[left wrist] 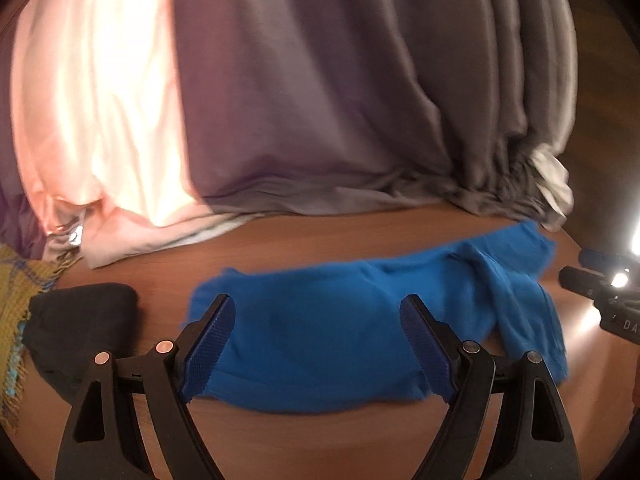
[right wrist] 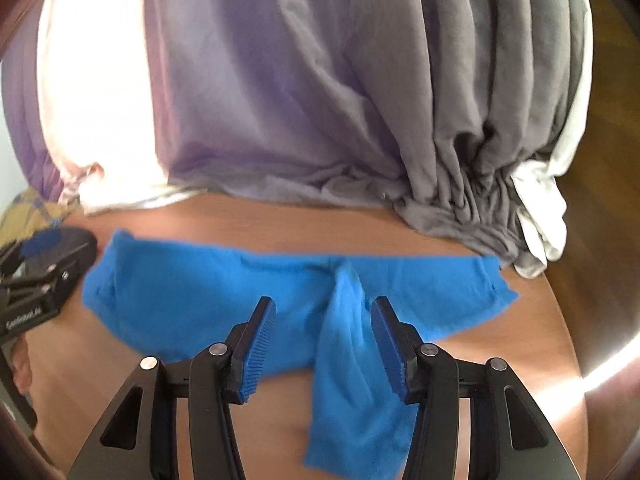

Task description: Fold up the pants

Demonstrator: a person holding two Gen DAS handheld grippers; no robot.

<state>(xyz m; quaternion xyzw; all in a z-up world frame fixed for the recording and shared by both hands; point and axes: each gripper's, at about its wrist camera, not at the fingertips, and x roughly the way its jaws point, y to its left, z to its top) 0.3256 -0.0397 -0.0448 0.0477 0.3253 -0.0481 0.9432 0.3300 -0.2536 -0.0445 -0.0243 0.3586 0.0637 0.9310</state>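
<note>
Lying flat on the brown wooden counter (right wrist: 520,360), the blue pants (right wrist: 208,300) were spread sideways, with one strip of the cloth (right wrist: 352,380) trailing toward the near edge between the fingers of the right tool (right wrist: 323,320). That tool stood released, its jaws apart on either side of the strip and nothing pinched. The left tool (left wrist: 318,316) was likewise released, jaws wide over the left part of the garment, gripping nothing.

The step in hand looked like taking hold for a fold. To do it well, each tool would want to come down onto an edge of the cloth, not its middle, and pinch all the layers there at once (a single layer would let the rest sag away). The loose strip ought to be laid in line with the rest first, or it would end up as a lump inside the fold. Both ends should then rise and travel together so the crease runs straight.

Behind the pants hung a bunched grey and lilac cloth (right wrist: 300,100), close to their far edge, so the lift should stay low and clear of it. A dark folded item (left wrist: 80,320) and a yellow plaid cloth (left wrist: 20,300) lay to the left.

White lettering showed on each tool's body in the other's view, too blurred to read with confidence.
</note>
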